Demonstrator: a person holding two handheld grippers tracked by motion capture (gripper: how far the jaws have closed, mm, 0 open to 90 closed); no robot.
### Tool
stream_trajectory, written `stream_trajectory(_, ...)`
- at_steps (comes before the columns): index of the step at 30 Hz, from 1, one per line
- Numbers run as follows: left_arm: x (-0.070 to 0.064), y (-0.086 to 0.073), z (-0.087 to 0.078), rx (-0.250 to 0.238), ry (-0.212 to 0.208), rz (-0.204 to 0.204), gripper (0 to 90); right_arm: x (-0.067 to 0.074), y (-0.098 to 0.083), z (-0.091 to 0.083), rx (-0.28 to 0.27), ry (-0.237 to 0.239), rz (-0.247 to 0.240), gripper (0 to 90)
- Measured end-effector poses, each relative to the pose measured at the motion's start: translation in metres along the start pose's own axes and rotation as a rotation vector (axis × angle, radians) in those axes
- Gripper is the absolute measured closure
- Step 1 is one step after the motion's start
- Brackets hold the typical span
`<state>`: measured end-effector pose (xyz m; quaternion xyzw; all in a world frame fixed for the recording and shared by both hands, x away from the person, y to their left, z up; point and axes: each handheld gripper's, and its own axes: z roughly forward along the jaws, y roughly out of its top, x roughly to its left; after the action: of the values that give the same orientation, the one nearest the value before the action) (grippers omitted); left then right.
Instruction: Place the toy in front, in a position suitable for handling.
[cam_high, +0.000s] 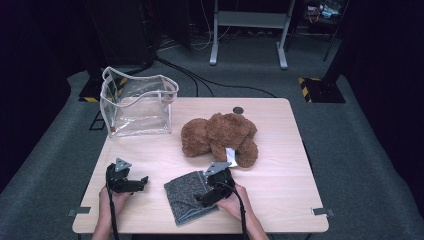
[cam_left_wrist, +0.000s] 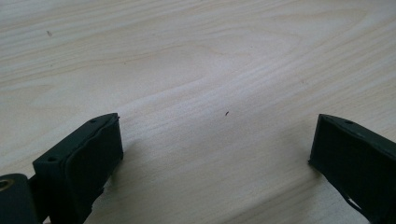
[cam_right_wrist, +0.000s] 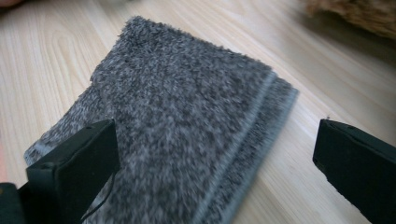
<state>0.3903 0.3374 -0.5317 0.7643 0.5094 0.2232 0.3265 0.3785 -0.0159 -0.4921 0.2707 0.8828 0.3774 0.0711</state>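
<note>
Two matte black hand-held grippers, left gripper (cam_high: 142, 180) and right gripper (cam_high: 199, 199), each topped by a grey three-cornered plate with small dark screw dots, blocky black jaws with tiny screw holes, thin black cable trailing along each bare forearm

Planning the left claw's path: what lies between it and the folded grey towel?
Bare wooden table separates left claw from folded grey towel, per the high view.

No readable text, brand, number or sign is being shown on anything. A white tag (cam_high: 231, 156) is being displayed on the brown teddy bear (cam_high: 220, 137), but any print on it is being left too small to read.
</note>
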Motion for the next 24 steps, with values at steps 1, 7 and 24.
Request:
stream_trajectory(1,0.000,0.000,0.000,-0.001,-0.001,0.000,2.3,0.002,0.001,0.003,0.004,0.001,-0.008,0.1)
stream_trajectory(7,0.000,0.000,0.000,-0.002,0.000,0.001,2.4,0.013,0.009,0.018,0.021,0.008,-0.067,12.8)
stream_trajectory(24,0.000,0.000,0.000,-0.002,0.000,-0.001,2.6,0.020,0.005,0.036,0.094,-0.033,-0.100,37.1)
